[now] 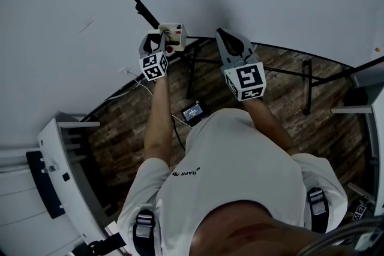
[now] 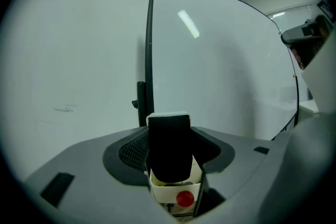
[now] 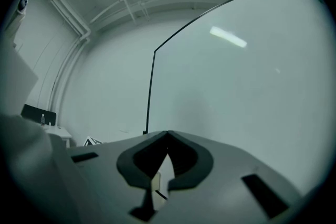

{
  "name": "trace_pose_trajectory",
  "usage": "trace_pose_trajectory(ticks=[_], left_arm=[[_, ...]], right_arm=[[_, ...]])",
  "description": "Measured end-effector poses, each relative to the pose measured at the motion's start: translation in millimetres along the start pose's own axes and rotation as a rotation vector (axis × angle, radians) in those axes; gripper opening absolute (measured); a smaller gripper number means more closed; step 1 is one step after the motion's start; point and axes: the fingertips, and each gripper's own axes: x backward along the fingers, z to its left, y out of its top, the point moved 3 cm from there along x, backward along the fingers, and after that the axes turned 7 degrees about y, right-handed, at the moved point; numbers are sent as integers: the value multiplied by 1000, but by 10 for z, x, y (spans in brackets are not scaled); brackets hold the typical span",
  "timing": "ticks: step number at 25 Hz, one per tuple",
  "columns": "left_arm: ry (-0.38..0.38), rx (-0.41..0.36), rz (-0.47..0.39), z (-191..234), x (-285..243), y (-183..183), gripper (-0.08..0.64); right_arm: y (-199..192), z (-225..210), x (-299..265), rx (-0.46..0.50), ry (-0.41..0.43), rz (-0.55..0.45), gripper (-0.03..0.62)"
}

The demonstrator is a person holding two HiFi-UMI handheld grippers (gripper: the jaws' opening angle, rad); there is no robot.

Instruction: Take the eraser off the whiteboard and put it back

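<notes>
- The left gripper was seen clenched on the black felt eraser with a white back; the eraser filled the gap between the two grey jaws.
- Directly under the eraser a cream-white plastic part with a red round dot was visible. Whether it belongs to the eraser could not be told.
- The eraser was held at the left side of the large white whiteboard, near its black frame edge and low on the board. Contact between the felt and the board was not shown clearly by any view.
- The right gripper was found shut, tips together, with nothing grasped, to the right of the left one and pointed at the board.
- The step in hand was judged to be the carrying of the eraser, most probably for putting it back.
- For the next move, the eraser should be pressed flat on the board surface, and only then the left jaws should be released.
</notes>
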Motion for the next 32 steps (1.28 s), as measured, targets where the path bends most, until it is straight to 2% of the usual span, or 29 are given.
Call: trace_pose_trajectory(ticks=[7, 15, 27, 32], left_arm=[[-21, -9, 24, 36, -92, -151, 238], [-51, -25, 9, -2, -164, -116, 238], [-58, -79, 153, -55, -218, -503, 238], [-61, -71, 187, -69, -221, -596, 238]], right_arm=[[13, 60, 16, 10, 6, -6, 12], [17, 67, 33, 17, 4, -3, 12], [13, 69, 86, 19, -2, 4, 12], [-7, 59, 101, 18, -5, 8, 12]])
